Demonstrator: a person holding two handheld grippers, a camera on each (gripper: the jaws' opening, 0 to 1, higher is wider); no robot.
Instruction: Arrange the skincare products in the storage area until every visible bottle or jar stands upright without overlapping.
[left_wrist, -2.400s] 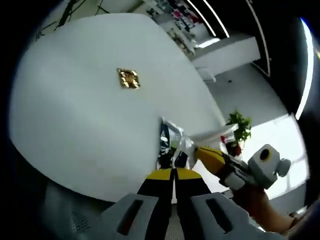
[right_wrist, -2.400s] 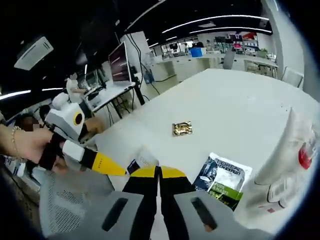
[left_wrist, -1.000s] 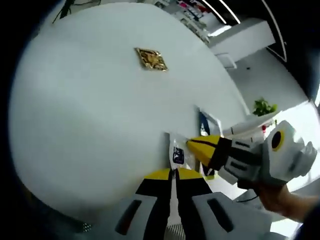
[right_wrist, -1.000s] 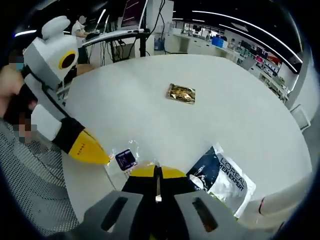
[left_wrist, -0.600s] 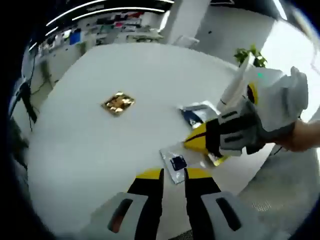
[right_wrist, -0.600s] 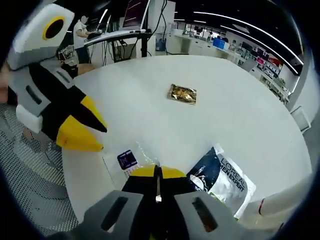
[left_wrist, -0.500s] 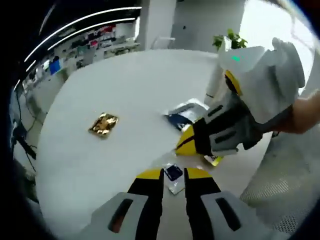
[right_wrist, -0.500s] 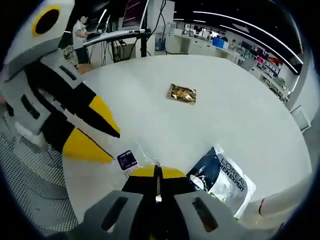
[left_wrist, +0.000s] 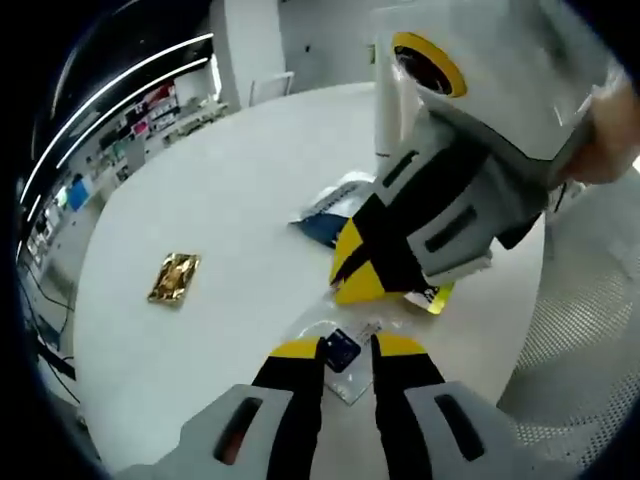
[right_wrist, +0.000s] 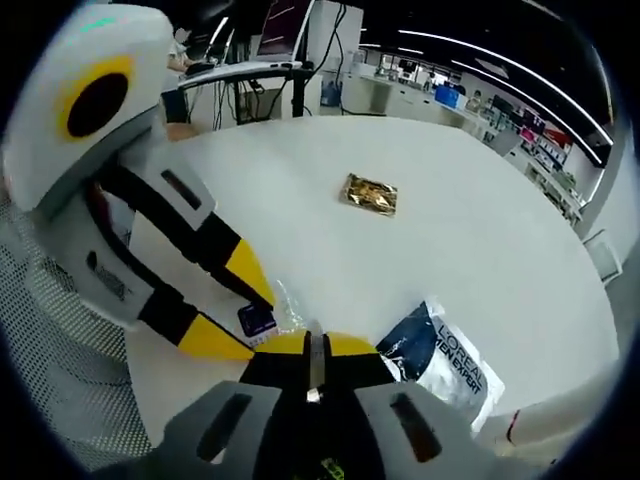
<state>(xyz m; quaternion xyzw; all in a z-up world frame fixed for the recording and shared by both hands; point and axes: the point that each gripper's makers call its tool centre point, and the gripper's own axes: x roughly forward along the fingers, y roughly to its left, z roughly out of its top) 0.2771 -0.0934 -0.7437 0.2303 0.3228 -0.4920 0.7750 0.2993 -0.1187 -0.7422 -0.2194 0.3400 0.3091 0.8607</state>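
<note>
A small clear sachet (left_wrist: 345, 352) with a dark blue label is lying flat on the white table (left_wrist: 230, 230), sitting right between the tips of the left tongs (left_wrist: 347, 348), whose jaws are standing apart on either side of it. In the right gripper view that same sachet (right_wrist: 266, 318) is showing just left of the right tongs (right_wrist: 314, 346), whose yellow tips are pressing together at its edge. A dark blue and white pouch (right_wrist: 440, 360) with printed lettering is lying flat just right of those tips. Farther out, a crinkled gold packet (right_wrist: 371, 194) is lying flat, well apart. A white tube (left_wrist: 392, 100) is standing upright beyond the pouch (left_wrist: 335, 205).
</note>
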